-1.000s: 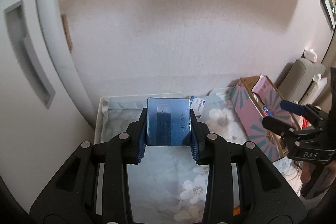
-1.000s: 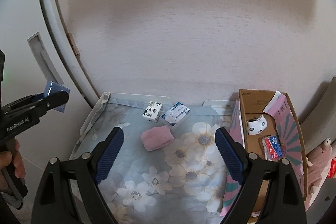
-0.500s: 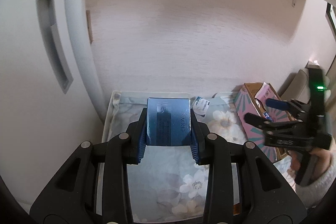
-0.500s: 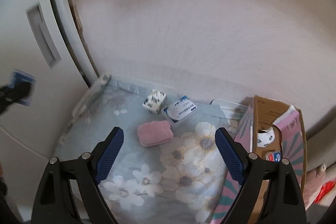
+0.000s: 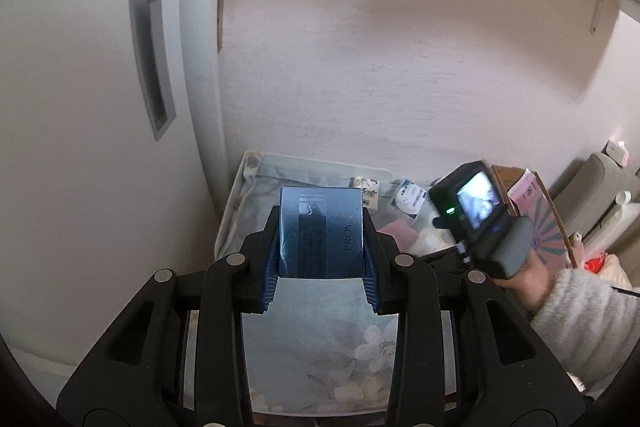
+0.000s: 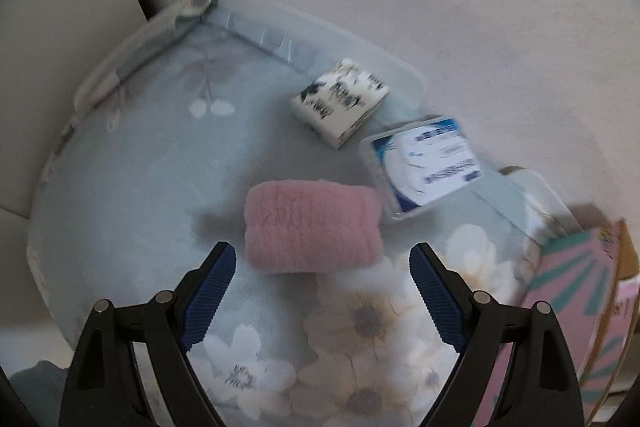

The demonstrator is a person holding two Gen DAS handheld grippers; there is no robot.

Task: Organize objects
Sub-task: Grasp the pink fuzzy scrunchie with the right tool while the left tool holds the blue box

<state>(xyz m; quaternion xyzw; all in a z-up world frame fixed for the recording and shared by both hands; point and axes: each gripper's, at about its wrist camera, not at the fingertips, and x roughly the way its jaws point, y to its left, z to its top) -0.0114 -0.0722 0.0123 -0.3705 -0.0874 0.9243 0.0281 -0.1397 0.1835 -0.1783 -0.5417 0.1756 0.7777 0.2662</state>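
Floral cloth (image 6: 120, 187): covering the whole work surface, laid against the wall, carrying the loose things.
Patterned carton (image 6: 568, 275): at the right edge of the cloth, open top barely visible in the right view; clearer in the left view, behind the right hand's device.
Blue box (image 5: 322, 231): clenched between the left gripper (image 5: 322, 279) pads, held up above the near part of the cloth, lettered face toward the camera.
Pink towel roll (image 6: 314, 225): lying on the cloth straight ahead of the right gripper (image 6: 322, 291), just beyond the fingertips, long axis crosswise to the fingers, spanning most of the gap.
Right gripper jaws: released, spread wide, nothing between them.
Nearer hand: right, by far; left already occupied with the box.
Likely next move: forward and down around the roll, then a squeeze across its length; a judgement only.
Round-label packet (image 6: 428, 165): touching or nearly touching the roll's far right end.
Small printed pack (image 6: 340, 101): behind, apart from the roll.
View difference: right view shows all 3 loose things; left view hides most of the roll behind the box.
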